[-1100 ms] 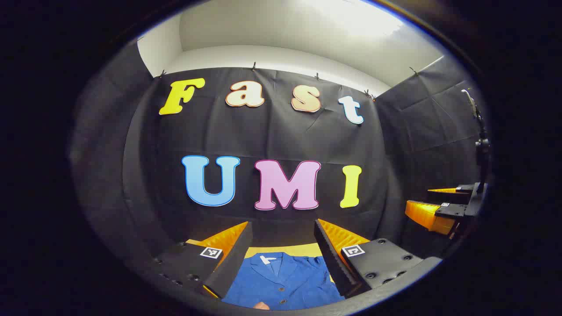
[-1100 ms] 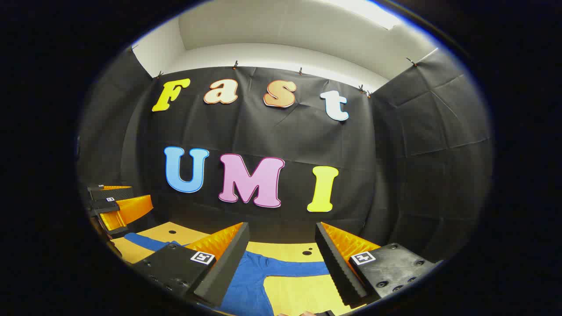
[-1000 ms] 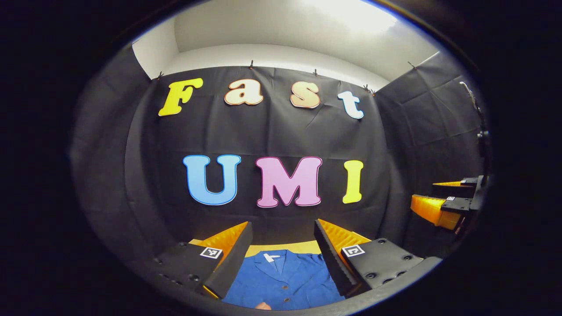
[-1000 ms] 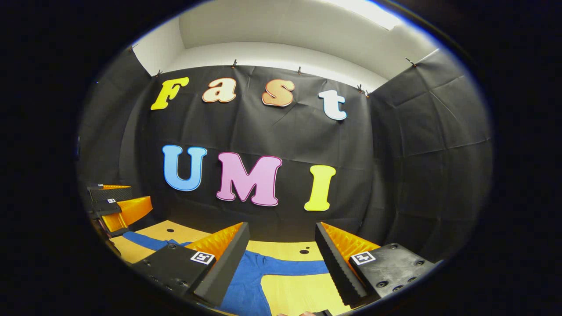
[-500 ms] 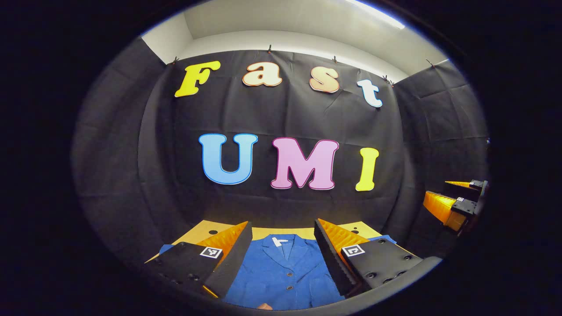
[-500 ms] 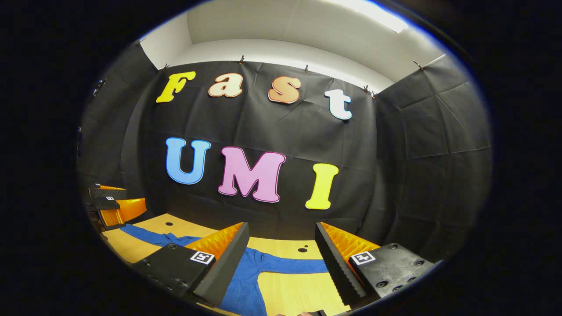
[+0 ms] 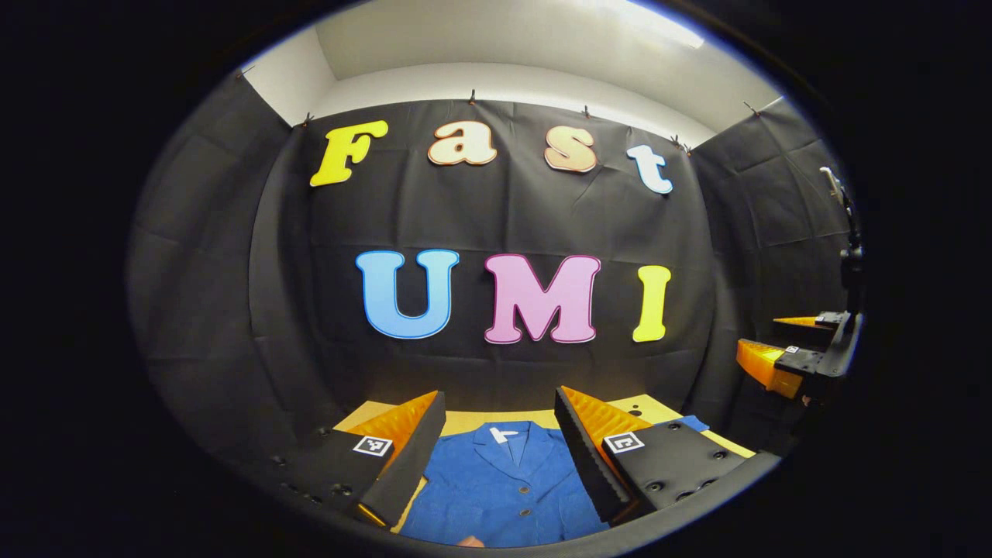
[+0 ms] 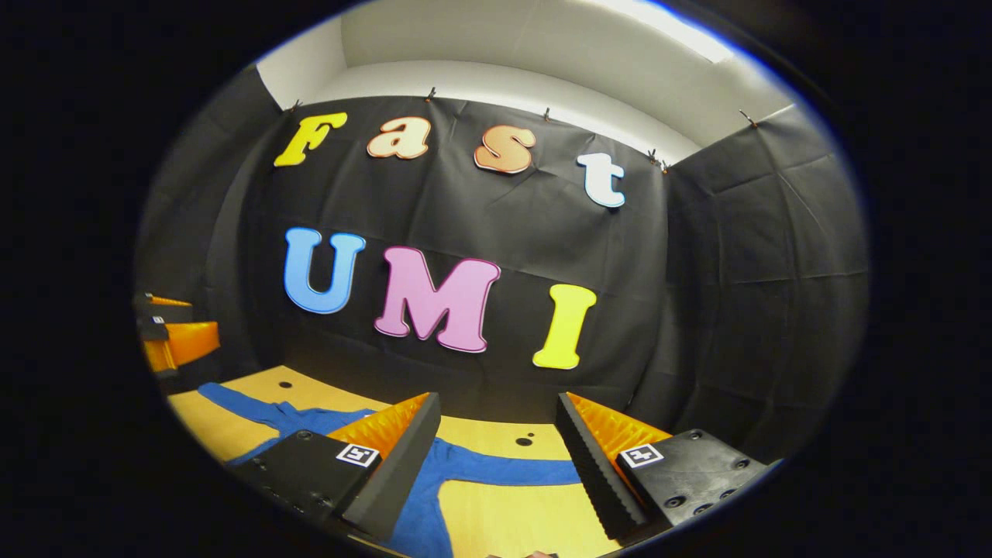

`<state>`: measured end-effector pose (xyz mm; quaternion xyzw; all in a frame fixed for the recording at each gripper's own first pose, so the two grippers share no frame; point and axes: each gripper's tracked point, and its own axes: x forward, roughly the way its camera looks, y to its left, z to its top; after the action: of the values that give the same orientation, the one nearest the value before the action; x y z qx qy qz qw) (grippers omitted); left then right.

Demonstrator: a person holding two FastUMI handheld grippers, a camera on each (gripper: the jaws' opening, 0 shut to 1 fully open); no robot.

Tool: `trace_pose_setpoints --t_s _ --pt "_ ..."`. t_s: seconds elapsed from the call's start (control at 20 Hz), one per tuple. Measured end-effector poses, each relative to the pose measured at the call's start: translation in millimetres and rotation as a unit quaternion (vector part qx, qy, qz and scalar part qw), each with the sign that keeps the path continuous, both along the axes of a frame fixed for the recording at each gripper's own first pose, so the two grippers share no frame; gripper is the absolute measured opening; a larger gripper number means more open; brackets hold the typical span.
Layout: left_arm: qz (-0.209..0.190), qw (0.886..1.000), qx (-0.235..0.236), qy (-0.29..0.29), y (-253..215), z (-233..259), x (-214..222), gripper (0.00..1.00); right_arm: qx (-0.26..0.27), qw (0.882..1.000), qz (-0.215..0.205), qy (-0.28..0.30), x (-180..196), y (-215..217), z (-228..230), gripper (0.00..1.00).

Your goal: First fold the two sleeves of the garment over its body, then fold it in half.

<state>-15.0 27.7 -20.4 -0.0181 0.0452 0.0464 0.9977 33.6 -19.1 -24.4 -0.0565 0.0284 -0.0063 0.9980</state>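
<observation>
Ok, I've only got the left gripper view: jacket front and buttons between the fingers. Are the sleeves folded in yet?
Observer: No. In the right gripper view, one sleeve lies stretched straight out on the table.
Operator: And the second one?
Observer: The other sleeve is spread out flat too, reaching toward the left gripper.
Operator: Is the right gripper on anything?
Observer: No. The right gripper is open; its fingers frame that first sleeve and appear clear of it.
</observation>
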Motion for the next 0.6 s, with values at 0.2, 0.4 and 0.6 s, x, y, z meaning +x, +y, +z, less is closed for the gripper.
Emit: trace_pose_setpoints --t_s 0.2,0.4,0.6 --pt "-0.007 1.000 -0.009 -0.004 -11 -7 6 0.82 0.001 1.000 -0.012 0.023 13 -34 -15 0.96" --pt "-0.018 1.000 0.000 0.011 -30 -17 20 0.81 -0.019 0.997 -0.020 0.071 47 -81 -62 0.99" --pt "-0.004 1.000 0.010 0.016 -44 -18 43 0.81 0.025 0.990 -0.027 0.135 110 -129 -135 0.96"
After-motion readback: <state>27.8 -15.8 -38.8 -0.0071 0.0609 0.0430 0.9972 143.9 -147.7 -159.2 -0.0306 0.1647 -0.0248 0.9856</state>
